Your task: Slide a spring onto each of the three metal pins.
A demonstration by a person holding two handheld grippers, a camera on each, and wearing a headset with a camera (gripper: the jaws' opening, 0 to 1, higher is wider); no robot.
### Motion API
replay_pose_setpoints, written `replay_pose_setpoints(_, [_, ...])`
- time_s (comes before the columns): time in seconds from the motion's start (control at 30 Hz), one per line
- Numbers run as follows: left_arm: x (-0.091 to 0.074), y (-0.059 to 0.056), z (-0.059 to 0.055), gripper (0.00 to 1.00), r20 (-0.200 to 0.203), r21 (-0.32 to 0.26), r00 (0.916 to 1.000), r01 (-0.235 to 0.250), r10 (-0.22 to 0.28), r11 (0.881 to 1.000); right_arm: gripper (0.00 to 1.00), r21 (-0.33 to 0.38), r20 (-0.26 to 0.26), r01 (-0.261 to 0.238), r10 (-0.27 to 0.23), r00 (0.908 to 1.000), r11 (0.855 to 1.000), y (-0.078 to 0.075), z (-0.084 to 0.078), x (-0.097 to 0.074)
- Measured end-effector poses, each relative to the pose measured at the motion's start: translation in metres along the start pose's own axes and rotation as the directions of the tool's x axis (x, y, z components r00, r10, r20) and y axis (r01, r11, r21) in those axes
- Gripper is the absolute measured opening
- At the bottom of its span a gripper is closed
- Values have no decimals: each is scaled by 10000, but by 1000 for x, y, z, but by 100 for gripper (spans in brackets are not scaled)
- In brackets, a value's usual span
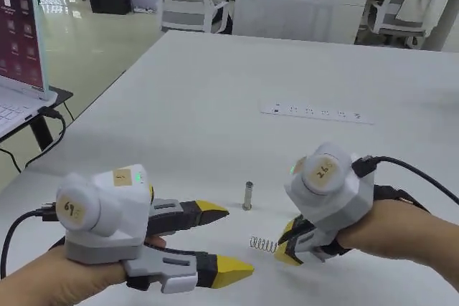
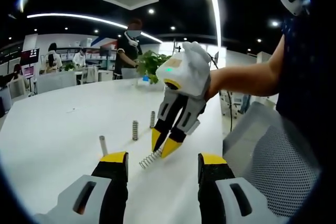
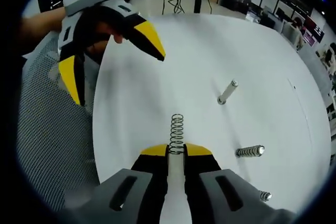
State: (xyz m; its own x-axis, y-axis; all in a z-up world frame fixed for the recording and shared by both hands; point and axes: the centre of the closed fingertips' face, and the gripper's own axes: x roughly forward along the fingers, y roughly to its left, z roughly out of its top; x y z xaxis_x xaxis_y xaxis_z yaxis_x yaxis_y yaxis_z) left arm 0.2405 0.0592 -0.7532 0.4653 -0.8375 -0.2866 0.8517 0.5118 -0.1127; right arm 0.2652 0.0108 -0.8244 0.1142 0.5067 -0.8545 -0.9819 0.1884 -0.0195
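My right gripper (image 1: 289, 251) is shut on one end of a small coil spring (image 1: 263, 244), which sticks out to the left just above the white table (image 1: 215, 105). In the right gripper view the spring (image 3: 177, 128) juts forward from the shut jaws (image 3: 177, 151). A bare metal pin (image 1: 248, 195) stands upright beyond it. Two other pins (image 3: 249, 151) (image 3: 264, 196) carry springs. My left gripper (image 1: 235, 241) is open with nothing between its jaws, to the left of the spring. In the left gripper view, the right gripper (image 2: 165, 148) holds the spring (image 2: 150, 157) near the bare pin (image 2: 103, 144).
A white power strip (image 1: 315, 113) lies farther back on the table. A laptop (image 1: 18, 48) stands on a side stand at the left. Office chairs (image 1: 294, 16) line the table's far edge. A cable (image 1: 416, 173) trails from the right gripper.
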Motion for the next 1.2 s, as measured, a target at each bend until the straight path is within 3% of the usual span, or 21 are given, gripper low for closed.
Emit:
replay_pose_setpoints(0.3, [5, -7, -1, 47, -103, 88, 9994, 346, -345, 9994, 8, -43, 371, -95, 96, 9993, 9999, 18, -4, -29])
replay_pose_setpoints(0.5, [8, -9, -2, 47, -257, 236, 9983, 535, -529, 9983, 8, -114, 476, -42, 47, 9989, 9999, 21, -3, -43])
replay_pose_setpoints(0.83, [11, -6, 15, 45, -270, 757, 9976, 663, -645, 9949, 8, -532, 675, -104, 140, 9976, 9985, 19, 13, -64])
replay_pose_setpoints(1.2, [17, -3, 32, 41, -159, 1134, 9974, 717, -703, 9910, 8, -1031, 945, -166, 264, 9952, 9945, 20, 37, -70])
